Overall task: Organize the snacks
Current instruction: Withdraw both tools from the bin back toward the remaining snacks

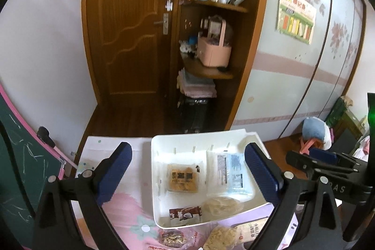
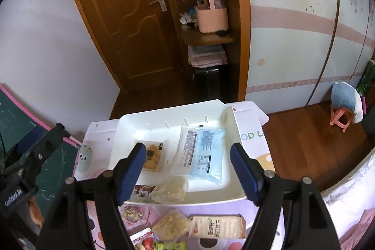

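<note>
A white tray point(image 1: 155, 179) point(image 2: 124, 130) lies on a pink patterned tabletop. It holds a square pastry packet point(image 1: 182, 177) point(image 2: 153, 156), a white and blue packet point(image 1: 230, 172) point(image 2: 201, 154), a brown chocolate bar point(image 1: 185, 214) and a clear bag of pale snack point(image 1: 221, 203) point(image 2: 170, 189). In front of the tray lie a nut bar point(image 1: 171, 238), another pale snack bag point(image 2: 173, 224) and a beige cracker packet point(image 2: 218, 226). My left gripper point(image 1: 187, 145) hovers open over the tray, holding nothing. My right gripper point(image 2: 187, 145) is open too, empty, above the tray's near side.
A green chalkboard with a pink frame point(image 1: 18, 168) stands at the left. Behind the table are a brown door point(image 1: 126, 27) and open shelves with a pink basket point(image 1: 214, 50). A pink stool with a blue cushion point(image 2: 344, 104) stands on the wood floor to the right.
</note>
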Demonstrator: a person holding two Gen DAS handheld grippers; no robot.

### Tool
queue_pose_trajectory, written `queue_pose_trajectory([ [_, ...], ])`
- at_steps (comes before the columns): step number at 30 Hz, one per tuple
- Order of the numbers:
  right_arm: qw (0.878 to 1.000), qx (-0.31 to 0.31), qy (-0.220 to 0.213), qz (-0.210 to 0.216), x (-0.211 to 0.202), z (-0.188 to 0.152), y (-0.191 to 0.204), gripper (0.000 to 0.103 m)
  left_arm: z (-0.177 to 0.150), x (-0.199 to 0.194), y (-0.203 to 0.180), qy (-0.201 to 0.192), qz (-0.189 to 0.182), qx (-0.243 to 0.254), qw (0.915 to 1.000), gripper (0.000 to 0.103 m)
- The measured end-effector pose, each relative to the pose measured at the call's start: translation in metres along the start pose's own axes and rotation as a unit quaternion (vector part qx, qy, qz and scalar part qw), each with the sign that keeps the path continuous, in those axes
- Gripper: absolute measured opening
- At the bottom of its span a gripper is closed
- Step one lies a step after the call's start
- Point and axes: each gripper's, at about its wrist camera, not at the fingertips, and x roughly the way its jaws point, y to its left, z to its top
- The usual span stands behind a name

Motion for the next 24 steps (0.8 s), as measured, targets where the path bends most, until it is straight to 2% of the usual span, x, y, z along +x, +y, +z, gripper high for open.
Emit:
queue_pose_trajectory([
  [4, 1.000, -0.021, -0.022, -0.004, -0.031, -0.007, 0.007, 0.075, 0.000, -0.027, -0.004, -0.016, 0.005, 0.015, 0.9997, 0.097],
  [9, 0.998, -0.039, -0.052, 0.012, -0.073, -0.020, 0.012, 0.075, -0.002, -0.060, -0.007, -0.007, -0.005, 0.017, 0.9998, 0.097],
  [14, 0.994, -0.069, -0.083, 0.000, -0.113, -0.038, 0.017, 0.075, -0.007, -0.094, -0.007, -0.007, -0.008, 0.022, 0.9997, 0.097],
  [24, 0.992, -0.097, -0.071, -0.041, -0.161, -0.083, 0.003, 0.075, -0.031, -0.151, -0.009, -0.006, -0.029, 0.039, 0.9988, 0.097],
])
